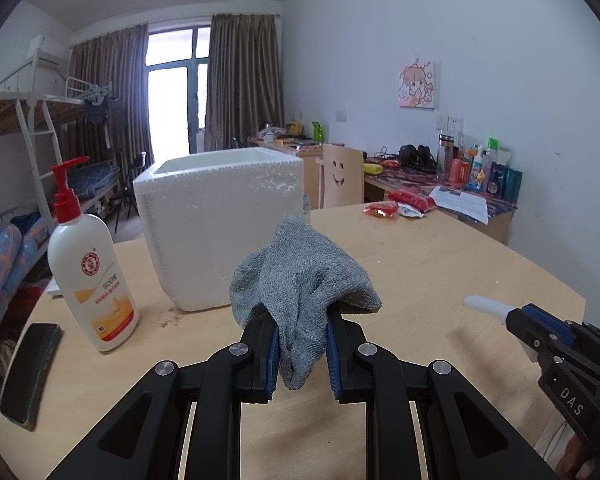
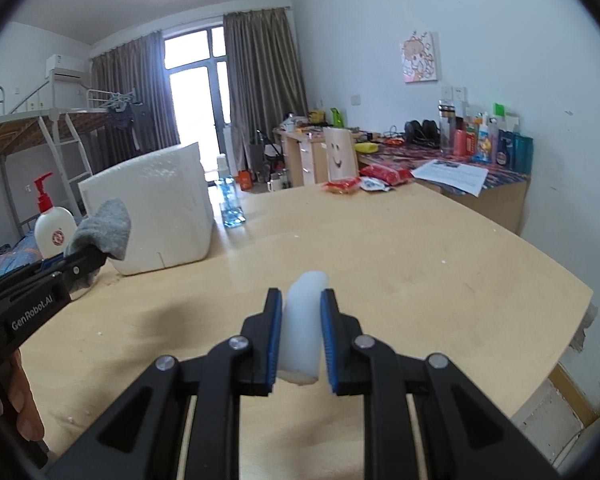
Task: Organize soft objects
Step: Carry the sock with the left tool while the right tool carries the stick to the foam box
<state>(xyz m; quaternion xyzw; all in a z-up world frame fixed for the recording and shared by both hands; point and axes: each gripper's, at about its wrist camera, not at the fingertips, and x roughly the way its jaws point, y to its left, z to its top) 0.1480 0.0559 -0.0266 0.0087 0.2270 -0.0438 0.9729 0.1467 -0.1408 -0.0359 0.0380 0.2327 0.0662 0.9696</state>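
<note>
Where curtains hang, wooden table, bunk bed

My left wrist camera sits just behind my left claw, close over the wooden table, looking forward and slightly down past the white foam box toward the window and the cluttered desk by the wall. My right wrist camera rides the same way behind my right claw, facing much the same direction from further right. Both views share the tabletop, the foam box, the pump bottle and desk, and each catches my other claw at its edge.
</note>
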